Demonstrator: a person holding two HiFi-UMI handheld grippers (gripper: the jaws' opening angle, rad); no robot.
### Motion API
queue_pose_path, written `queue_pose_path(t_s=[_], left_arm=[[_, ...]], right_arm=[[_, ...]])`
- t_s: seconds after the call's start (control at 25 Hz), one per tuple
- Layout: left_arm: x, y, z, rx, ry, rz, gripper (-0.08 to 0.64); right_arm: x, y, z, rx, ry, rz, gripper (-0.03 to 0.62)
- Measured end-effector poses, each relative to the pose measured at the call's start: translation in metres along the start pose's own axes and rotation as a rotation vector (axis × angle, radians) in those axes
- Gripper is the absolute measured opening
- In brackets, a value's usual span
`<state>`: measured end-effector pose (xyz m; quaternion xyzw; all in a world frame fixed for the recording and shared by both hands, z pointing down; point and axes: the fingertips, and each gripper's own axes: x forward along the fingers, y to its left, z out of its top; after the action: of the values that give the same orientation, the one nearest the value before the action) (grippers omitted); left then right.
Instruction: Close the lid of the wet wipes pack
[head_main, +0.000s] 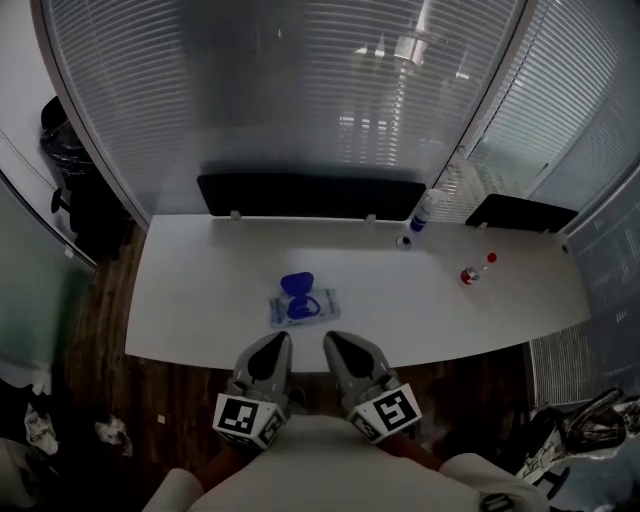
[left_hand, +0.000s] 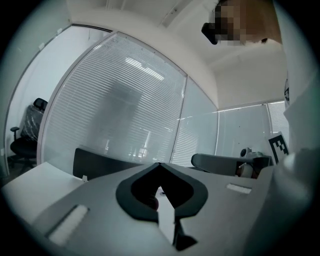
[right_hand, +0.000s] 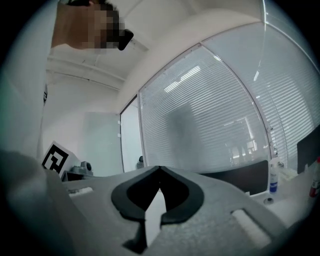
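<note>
Just short of the wet wipes pack (head_main: 304, 308), off the near edge of the white table (head_main: 200, 290), the left gripper (head_main: 278, 341) is clenched on nothing, tips touching. The pack lies flat, its blue lid (head_main: 296, 285) flipped open. The right gripper (head_main: 332, 341), near the pack too, is likewise pinched together, empty. Well right of the pack stands a bottle (head_main: 423, 212).

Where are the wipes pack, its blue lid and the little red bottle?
wipes pack (head_main: 304, 308): head view, middle of the pack on the white table.
blue lid (head_main: 296, 284): head view, on the flipped-open flap.
little red bottle (head_main: 469, 274): head view, on its red body.
</note>
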<state>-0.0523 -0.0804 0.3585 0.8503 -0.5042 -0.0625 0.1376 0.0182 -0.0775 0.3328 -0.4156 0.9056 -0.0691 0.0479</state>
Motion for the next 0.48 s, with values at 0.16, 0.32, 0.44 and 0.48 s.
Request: queue_pose_path(t_s=[0.16,0.32,0.44,0.48], left_arm=[[0.021,0.016,0.008,-0.001,0.015,0.003,0.0],[0.032,0.024,0.01,-0.011,0.003,0.025,0.0],[0.039,0.024,0.014,0.001,0.003,0.036,0.0],[0.04,0.023,0.013,0.007,0.002,0.036,0.0]], right_arm=[[0.022,-0.013,-0.003,0.0,0.001,-0.011,0.0],[0.03,-0.031,-0.007,0.01,0.012,-0.03,0.0],[0.032,-0.039,-0.007,0.014,0.021,-0.025,0.0],[0.031,-0.041,-0.008,0.009,0.021,-0.02,0.0]])
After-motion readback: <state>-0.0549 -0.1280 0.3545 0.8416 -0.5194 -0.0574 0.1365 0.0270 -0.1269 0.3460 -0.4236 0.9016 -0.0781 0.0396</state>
